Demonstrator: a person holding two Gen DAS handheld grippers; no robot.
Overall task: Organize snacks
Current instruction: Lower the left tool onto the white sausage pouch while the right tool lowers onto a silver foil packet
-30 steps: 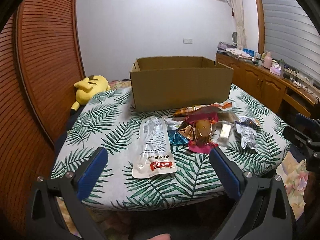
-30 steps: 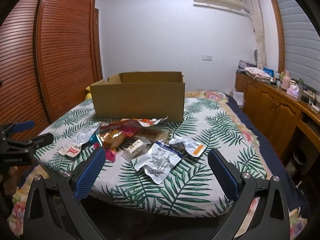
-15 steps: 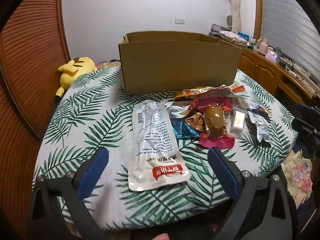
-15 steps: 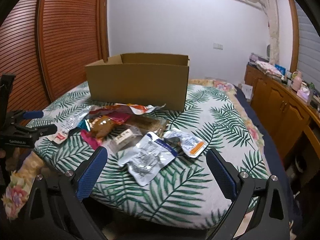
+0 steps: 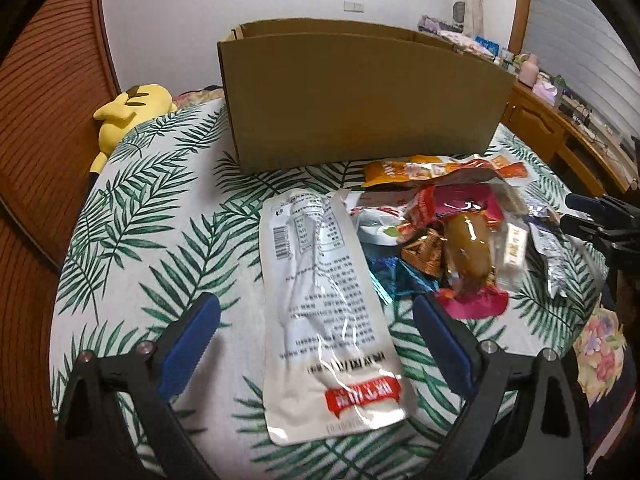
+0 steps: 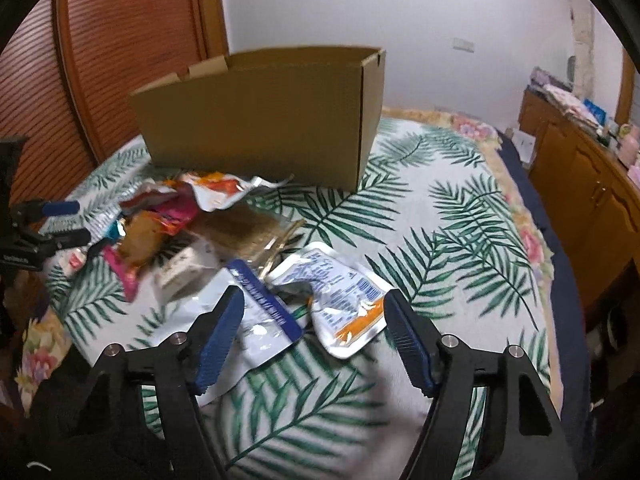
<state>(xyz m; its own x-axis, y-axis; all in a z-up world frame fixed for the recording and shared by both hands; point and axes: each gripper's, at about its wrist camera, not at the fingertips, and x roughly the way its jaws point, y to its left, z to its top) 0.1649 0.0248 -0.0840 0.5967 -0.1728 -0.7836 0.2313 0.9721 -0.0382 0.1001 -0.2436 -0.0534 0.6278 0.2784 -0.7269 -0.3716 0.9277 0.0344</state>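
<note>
The right gripper point(image 6: 314, 330) is closing its spread jaws around a crinkled white packet point(image 6: 340, 300); centre it first. The left gripper point(image 5: 316, 330) straddles a long pouch point(image 5: 324, 304), jaws wide.

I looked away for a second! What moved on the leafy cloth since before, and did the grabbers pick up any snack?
Both came closer and lower. The left gripper now straddles the long white pouch, jaws wide. The right gripper is closing its jaws around the crumpled white-and-orange packet, but its pads do not press it yet. Nothing is picked up. The snack pile and cardboard box stayed put.
</note>
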